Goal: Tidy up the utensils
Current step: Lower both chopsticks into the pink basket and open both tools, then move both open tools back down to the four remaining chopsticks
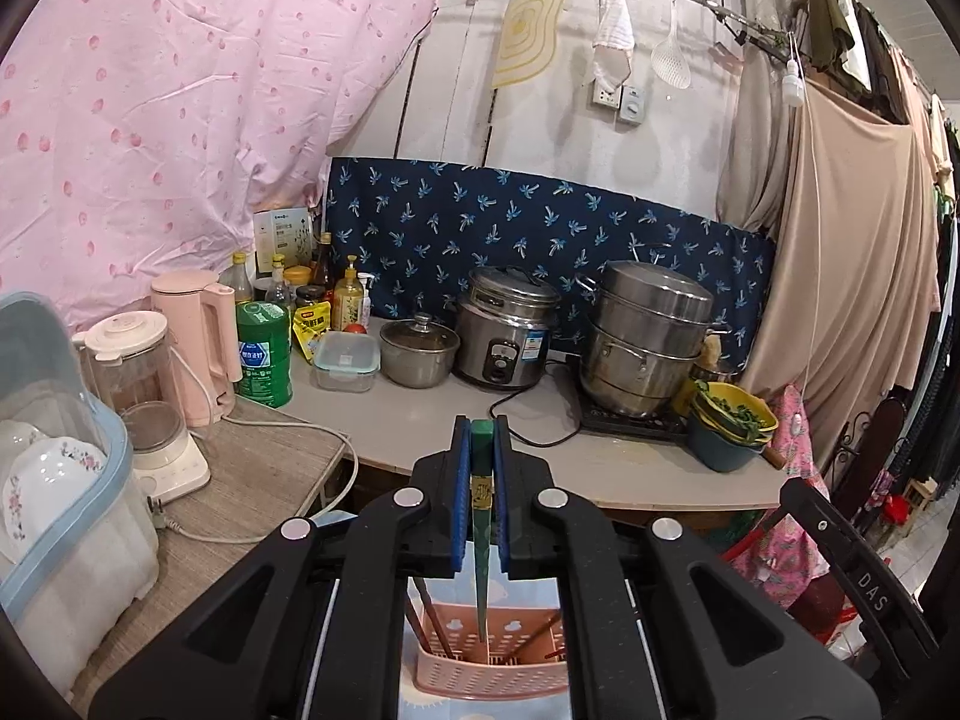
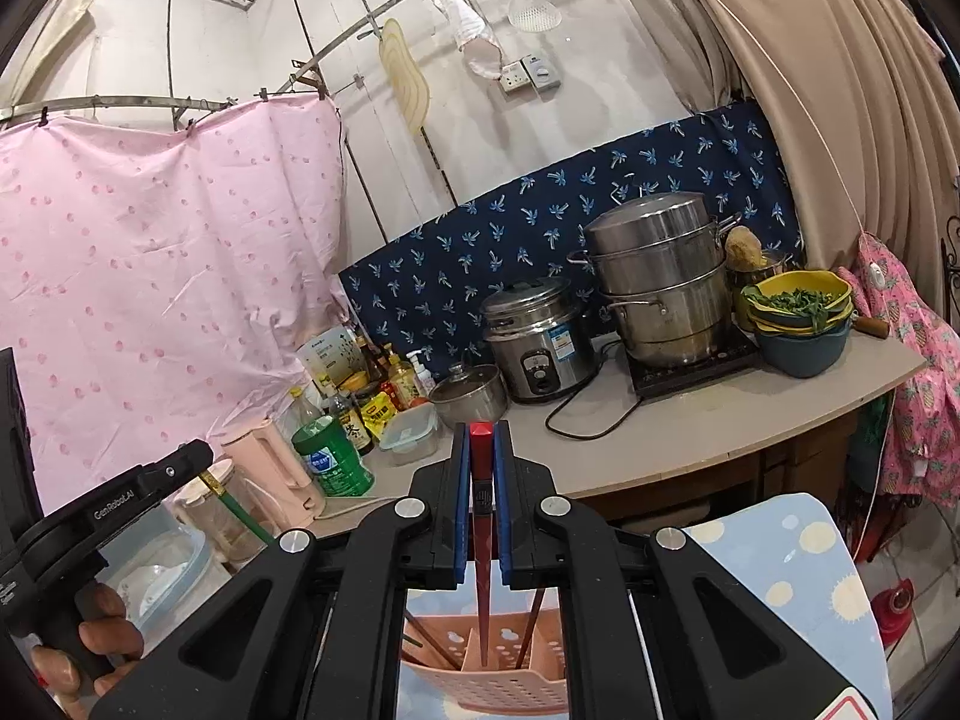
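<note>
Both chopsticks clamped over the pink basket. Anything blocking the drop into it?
Nothing visible blocks it. The green chopstick in the left gripper and the red chopstick in the right gripper hang tip-down over the pink basket; chopsticks already inside lean aside.

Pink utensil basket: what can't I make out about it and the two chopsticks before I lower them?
- Pink basket: sides cut off in both wrist views by the black tong frames; its dividers only partly show.
- Green chopstick tip: left wrist view, which compartment it hangs over is unclear.
- Red chopstick tip: right wrist view, same doubt.
- Basket's other sticks: mostly hidden, uncountable.
</note>
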Available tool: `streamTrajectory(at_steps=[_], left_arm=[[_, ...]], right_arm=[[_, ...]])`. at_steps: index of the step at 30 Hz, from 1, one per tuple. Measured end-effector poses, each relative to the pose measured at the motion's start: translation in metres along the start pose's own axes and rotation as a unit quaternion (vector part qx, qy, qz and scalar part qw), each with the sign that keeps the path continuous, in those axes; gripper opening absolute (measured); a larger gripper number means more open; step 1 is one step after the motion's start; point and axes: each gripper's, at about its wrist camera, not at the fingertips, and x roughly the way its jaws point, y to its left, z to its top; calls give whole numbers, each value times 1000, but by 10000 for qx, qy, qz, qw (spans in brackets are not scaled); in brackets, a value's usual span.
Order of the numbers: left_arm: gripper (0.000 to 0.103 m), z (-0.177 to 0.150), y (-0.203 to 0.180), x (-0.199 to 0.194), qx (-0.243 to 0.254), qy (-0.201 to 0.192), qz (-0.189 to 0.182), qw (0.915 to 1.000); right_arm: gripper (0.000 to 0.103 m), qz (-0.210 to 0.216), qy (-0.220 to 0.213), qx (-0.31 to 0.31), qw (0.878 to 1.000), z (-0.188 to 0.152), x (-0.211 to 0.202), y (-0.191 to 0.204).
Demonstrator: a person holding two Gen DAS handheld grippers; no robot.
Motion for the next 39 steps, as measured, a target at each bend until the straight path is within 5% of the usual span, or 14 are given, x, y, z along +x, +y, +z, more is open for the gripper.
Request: streamTrajectory(at_steps=[17, 21, 26, 39], left_arm=[[7, -68, 19, 68, -97, 870, 113, 9961], [10, -75, 21, 66, -65, 892, 170, 9958], [26, -79, 26, 54, -90, 893, 204, 9958], [34, -103, 22, 5, 215, 973, 319, 9945]], right_arm=[[9, -259, 879, -38, 9958, -71, 73, -27], [15, -270, 874, -74, 9958, -76, 70, -25], [21, -255, 816, -115, 9963, -77, 57, -20], [22, -50, 915, -84, 9958, -98, 0, -6]])
